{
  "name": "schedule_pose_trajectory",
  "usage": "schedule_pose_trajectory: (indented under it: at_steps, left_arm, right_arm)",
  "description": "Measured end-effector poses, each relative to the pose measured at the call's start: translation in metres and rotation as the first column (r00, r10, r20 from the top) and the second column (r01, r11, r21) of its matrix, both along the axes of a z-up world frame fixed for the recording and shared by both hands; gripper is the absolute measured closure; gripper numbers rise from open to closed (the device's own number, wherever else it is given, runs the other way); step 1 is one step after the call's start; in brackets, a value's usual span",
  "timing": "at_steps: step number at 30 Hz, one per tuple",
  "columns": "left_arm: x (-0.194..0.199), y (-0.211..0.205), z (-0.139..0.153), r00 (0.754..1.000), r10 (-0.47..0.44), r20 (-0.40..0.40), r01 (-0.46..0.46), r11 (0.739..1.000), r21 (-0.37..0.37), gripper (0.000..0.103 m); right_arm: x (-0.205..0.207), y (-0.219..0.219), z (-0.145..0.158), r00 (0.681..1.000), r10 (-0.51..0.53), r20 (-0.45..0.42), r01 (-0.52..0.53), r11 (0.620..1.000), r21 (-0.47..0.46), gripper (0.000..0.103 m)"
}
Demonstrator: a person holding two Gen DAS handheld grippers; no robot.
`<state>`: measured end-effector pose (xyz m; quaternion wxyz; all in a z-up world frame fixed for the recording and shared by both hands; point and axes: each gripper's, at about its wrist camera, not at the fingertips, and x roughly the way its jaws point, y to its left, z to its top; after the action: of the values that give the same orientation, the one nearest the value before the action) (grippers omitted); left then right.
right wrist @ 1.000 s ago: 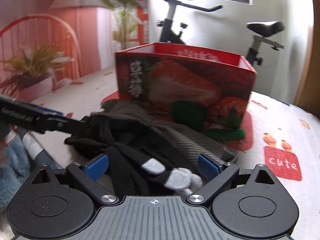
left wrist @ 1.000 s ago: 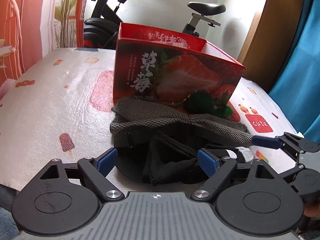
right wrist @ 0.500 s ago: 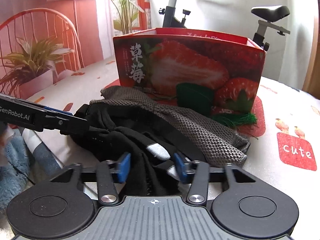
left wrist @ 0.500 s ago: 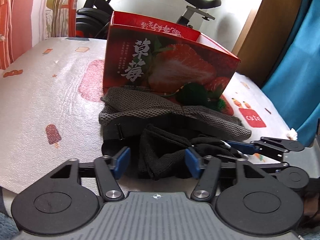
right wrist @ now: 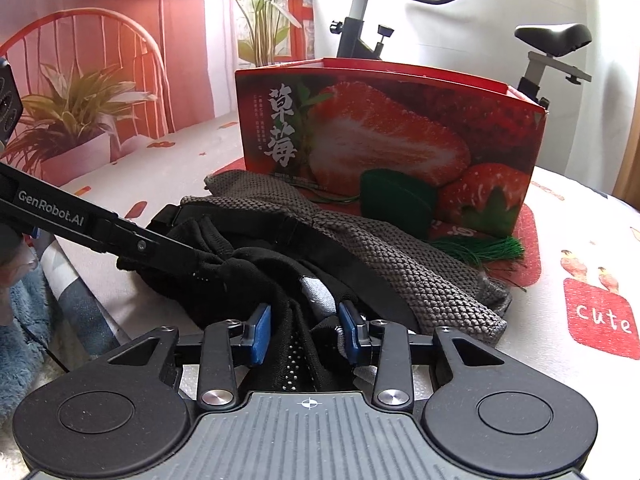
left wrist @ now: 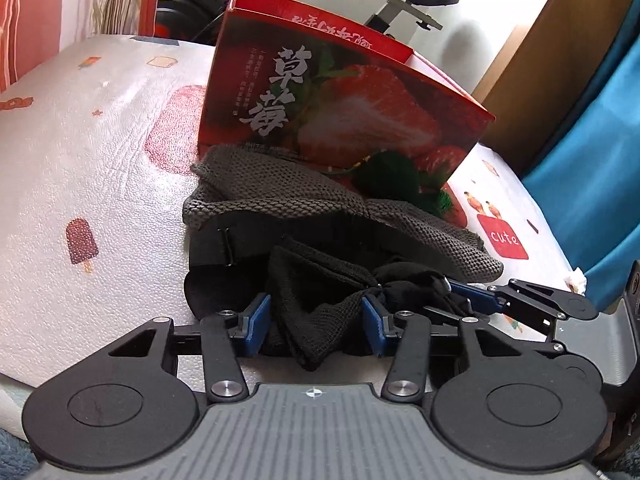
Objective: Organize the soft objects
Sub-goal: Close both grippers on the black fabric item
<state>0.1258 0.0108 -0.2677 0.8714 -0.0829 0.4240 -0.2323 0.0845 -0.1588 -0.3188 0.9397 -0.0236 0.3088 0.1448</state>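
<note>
Two fisheye views, each looking forward and downward from a handheld gripper, very close to a pile of black and grey knitted fabric (left wrist: pixel 320 236) on a white printed table cover (left wrist: pixel 92 168). Both face the red strawberry-printed cardboard box (right wrist: pixel 384 136) and a black exercise bike (right wrist: pixel 368 12) behind. The left view sits leftward; each shows the other's gripper at its edge.

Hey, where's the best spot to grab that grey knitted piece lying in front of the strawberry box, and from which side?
Probably the grey knitted piece at its thick rolled end nearest the "cute" patch, coming from the right. That end lies bare on the table cover, while black fabric overlaps its near edge and the strawberry box blocks the far side.
</note>
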Motion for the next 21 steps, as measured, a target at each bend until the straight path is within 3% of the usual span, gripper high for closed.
schedule_pose_trajectory:
  at_steps: [4, 8, 10, 11, 12, 14, 21]
  left_arm:
    - [-0.002, -0.006, -0.001, 1.0, -0.015, 0.018, 0.015, 0.999, 0.03, 0.048]
    - [-0.006, -0.019, -0.004, 0.996, -0.073, 0.05, 0.067, 0.991, 0.113, 0.046]
    - [-0.006, -0.023, -0.005, 0.994, -0.084, 0.063, 0.075, 0.988, 0.137, 0.058]
    - [-0.006, -0.022, -0.005, 0.995, -0.08, 0.064, 0.071, 0.989, 0.133, 0.069]
    - [-0.005, -0.019, -0.005, 0.995, -0.073, 0.061, 0.066, 0.991, 0.115, 0.072]
    - [-0.002, -0.013, -0.006, 0.996, -0.073, 0.042, 0.07, 0.996, 0.062, 0.077]
    - [-0.011, -0.012, 0.002, 0.993, -0.072, 0.098, 0.065, 0.996, 0.067, 0.08]
  right_arm:
    - [0.001, 0.0, -0.001, 1.0, 0.001, 0.002, -0.001, 1.0, 0.002, 0.07]
    - [0.001, -0.001, -0.001, 1.0, 0.0, 0.001, 0.0, 1.0, 0.01, 0.069]
    - [0.001, -0.001, -0.001, 1.0, 0.0, 0.001, 0.0, 1.0, 0.01, 0.069]
    - [0.001, -0.001, -0.001, 1.0, 0.0, 0.0, 0.0, 1.0, 0.011, 0.069]
    - [0.001, -0.001, -0.001, 1.0, 0.0, -0.001, 0.0, 1.0, 0.014, 0.069]
    - [0.0, -0.002, 0.0, 1.0, 0.0, -0.007, 0.0, 1.0, 0.018, 0.068]
    - [-0.003, -0.004, 0.003, 1.0, -0.005, -0.02, 0.005, 1.0, 0.021, 0.063]
